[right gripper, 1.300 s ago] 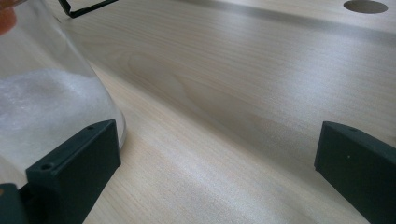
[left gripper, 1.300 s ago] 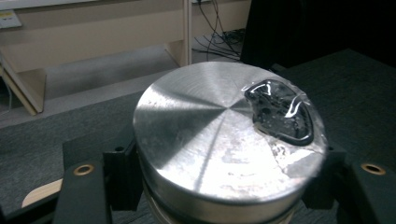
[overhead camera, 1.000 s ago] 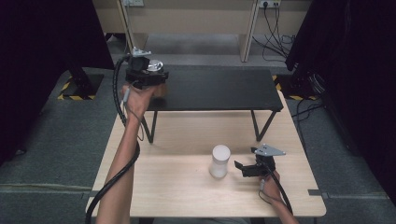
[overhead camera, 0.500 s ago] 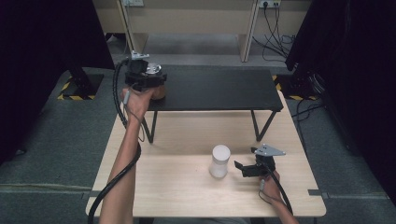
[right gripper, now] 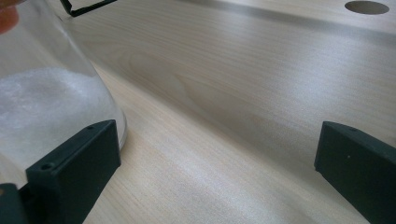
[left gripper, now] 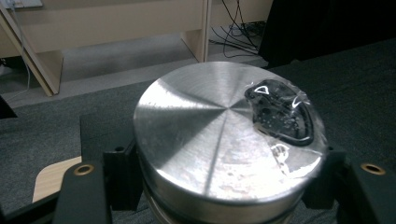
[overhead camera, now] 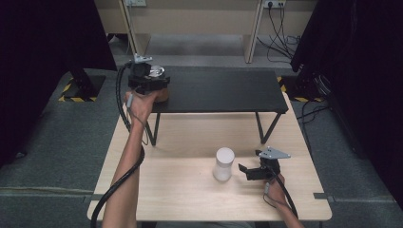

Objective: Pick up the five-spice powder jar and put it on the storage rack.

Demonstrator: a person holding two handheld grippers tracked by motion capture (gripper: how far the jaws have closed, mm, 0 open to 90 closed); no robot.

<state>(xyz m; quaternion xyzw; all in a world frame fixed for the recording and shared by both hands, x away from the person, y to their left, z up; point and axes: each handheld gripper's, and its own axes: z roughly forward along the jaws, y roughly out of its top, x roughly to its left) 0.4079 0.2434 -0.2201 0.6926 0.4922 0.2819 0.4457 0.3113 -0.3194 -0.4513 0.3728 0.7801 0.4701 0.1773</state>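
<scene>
A round shiny metal tin (left gripper: 219,140) with a crumpled clear wrapper on its lid sits between the jaws of my left gripper (left gripper: 224,186), which is shut on its sides. In the high view the left gripper (overhead camera: 151,80) holds the tin (overhead camera: 158,72) at the left end of the black shelf (overhead camera: 223,90). A clear jar (overhead camera: 224,164) with white powder inside stands on the wooden table (overhead camera: 180,199). My right gripper (overhead camera: 243,172) rests just right of it, open. In the right gripper view the jar (right gripper: 42,98) stands beside one jaw of the right gripper (right gripper: 215,158), not between the two.
The black shelf stands on thin legs across the far half of the table. A round hole (right gripper: 366,7) is cut in the tabletop. Wooden furniture and cables (overhead camera: 280,14) lie on the grey floor beyond; black curtains hang on both sides.
The left gripper with the tin has shifted slightly toward the near side at the shelf's left end. The right gripper and the jar have stayed put.
</scene>
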